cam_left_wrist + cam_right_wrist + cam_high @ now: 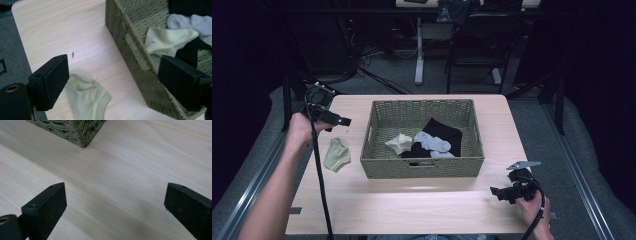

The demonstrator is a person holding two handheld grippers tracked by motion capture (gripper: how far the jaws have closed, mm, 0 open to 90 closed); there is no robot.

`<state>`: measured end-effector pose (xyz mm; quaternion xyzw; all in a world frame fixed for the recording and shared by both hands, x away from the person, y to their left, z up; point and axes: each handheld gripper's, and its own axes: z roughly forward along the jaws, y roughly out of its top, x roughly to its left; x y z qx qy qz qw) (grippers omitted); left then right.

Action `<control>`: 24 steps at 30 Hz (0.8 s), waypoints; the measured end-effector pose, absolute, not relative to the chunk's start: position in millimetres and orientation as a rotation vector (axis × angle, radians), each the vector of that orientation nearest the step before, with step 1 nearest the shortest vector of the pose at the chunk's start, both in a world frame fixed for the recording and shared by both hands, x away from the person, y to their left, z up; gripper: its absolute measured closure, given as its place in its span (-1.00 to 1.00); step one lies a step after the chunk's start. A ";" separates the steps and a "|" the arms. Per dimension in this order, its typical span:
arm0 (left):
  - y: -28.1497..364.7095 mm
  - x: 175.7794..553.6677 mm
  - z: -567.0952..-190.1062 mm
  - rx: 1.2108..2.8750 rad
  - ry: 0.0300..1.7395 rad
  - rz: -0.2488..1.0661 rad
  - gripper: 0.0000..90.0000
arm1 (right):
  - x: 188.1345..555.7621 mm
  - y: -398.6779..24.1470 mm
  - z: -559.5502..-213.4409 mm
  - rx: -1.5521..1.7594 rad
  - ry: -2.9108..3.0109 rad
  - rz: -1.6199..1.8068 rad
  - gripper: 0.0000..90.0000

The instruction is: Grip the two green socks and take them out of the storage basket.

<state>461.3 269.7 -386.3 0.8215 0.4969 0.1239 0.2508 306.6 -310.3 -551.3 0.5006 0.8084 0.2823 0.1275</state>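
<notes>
Since my left gripper (343, 121) hangs with its jaws spread wide over the table's left side, the pale green sock (336, 155) lying flat just nearer than it, left of the woven basket (377, 167), is my pick. Its long axis runs roughly near to far. My right gripper (495, 192), also wide apart and empty, sits well away at the near right.

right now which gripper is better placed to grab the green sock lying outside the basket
Left. The left gripper hovers open just beyond the pale green sock, which lies on the table left of the basket. The right gripper is open over bare table on the basket's far side.
</notes>
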 end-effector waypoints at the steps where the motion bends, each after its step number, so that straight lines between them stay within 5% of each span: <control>1: 264.6 462.0 -383.4 2.241 1.340 0.345 -0.82 | 306.6 -310.5 -551.4 1.458 2.352 0.822 -0.92; 12: 198.4 471.0 -373.7 2.327 1.184 0.343 -0.91 | 306.1 -311.3 -551.5 1.454 2.353 0.827 -0.92; 24: 149.2 485.1 -409.5 2.385 1.104 0.286 -0.94 | 305.1 -311.5 -552.0 1.460 2.342 0.845 -0.92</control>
